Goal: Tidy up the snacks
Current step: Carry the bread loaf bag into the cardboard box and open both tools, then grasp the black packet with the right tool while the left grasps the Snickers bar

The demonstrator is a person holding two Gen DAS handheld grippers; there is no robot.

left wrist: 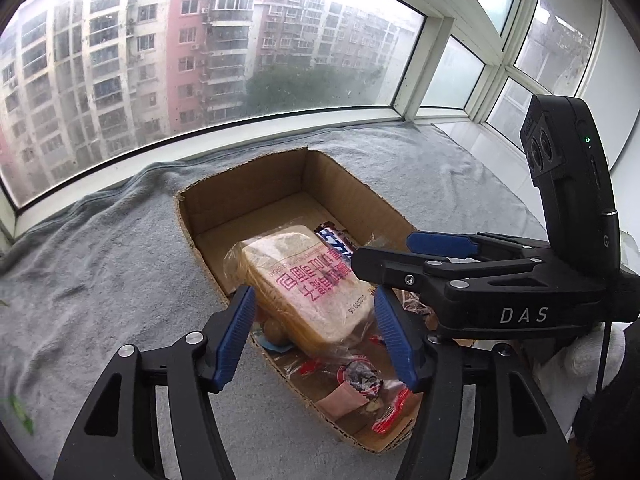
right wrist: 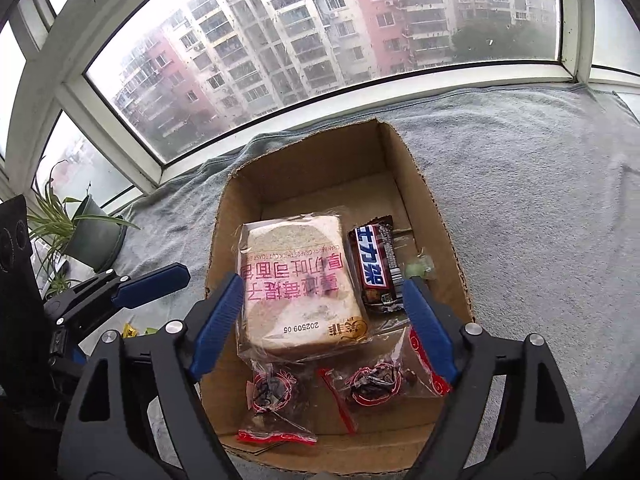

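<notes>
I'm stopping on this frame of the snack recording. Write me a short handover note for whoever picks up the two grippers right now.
Left gripper: open, holding nothing, above the near end of the cardboard box.
Right gripper: open, holding nothing, over the same box.
In the box: wrapped bread, chocolate bar beside it, two red-edged snack packets at the near end, a small green sweet by the far wall.
Done: these snacks are in the box on the grey blanket.
Left: something small and yellow lies outside the box by the left gripper; check it.
</notes>
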